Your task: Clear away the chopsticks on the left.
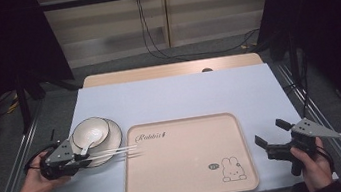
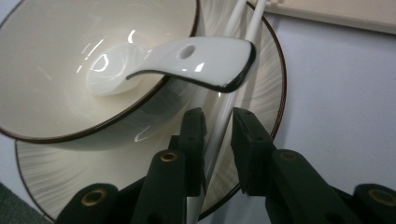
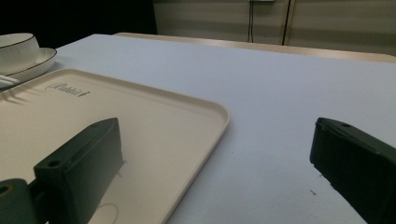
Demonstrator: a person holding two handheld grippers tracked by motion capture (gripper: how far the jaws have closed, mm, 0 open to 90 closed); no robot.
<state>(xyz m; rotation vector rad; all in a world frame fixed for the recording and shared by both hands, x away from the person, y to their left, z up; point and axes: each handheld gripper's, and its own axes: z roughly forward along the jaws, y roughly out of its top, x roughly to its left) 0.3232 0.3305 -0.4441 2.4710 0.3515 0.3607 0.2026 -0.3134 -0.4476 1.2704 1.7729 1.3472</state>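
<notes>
Dark curtains close in the space on both sides, and in front of us a pale blue desk point(image 1: 173, 95) carries a beige tray point(image 1: 189, 174) printed with a rabbit, with a plate point(image 1: 113, 134) just beside its left edge. On the plate sits a bowl point(image 1: 93, 128), and a white spoon point(image 2: 187, 58) lies in it with its handle hanging out over the rim. A pair of white chopsticks point(image 1: 116, 153) rests across the plate, the tips reaching over the tray's left rim. Our left claw point(image 2: 218, 123) has its jaws on either side of the chopsticks near their back ends, narrowed around them, though we see a sliver of gap on one side, so we judge the pinch not yet complete. Our right claw point(image 1: 271, 143) hangs spread wide and empty above the desk near the tray's right edge. We judge the work to be at its start: the chopsticks are nearly gripped but not lifted, the tray carries nothing, and the bowl, spoon and plate remain untouched
</notes>
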